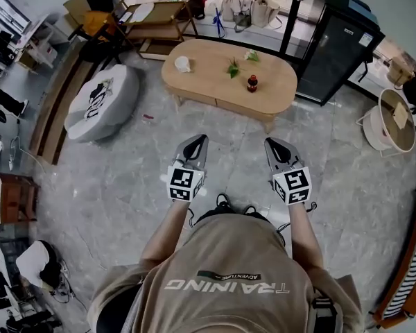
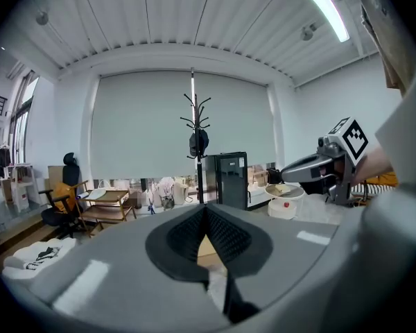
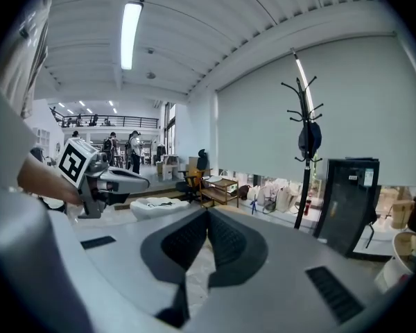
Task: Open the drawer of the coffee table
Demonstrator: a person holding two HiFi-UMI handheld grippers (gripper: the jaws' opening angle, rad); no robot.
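An oval wooden coffee table (image 1: 208,71) stands on the grey floor ahead of me in the head view. Its near side panel (image 1: 243,107) looks closed. On top are a white cup (image 1: 183,64), a green sprig (image 1: 234,67) and a small dark bottle (image 1: 252,83). My left gripper (image 1: 197,143) and right gripper (image 1: 274,144) are held side by side in the air, short of the table, pointing at it. Both are shut with nothing between the pads. In the left gripper view the tips (image 2: 205,210) meet; in the right gripper view they (image 3: 207,212) do too.
A grey floor cushion (image 1: 100,103) lies left of the table. A black cabinet (image 1: 336,47) and a coat stand pole (image 1: 291,12) are behind it at the right. A round white side table (image 1: 392,120) is far right, a wooden shelf cart (image 1: 156,23) at the back.
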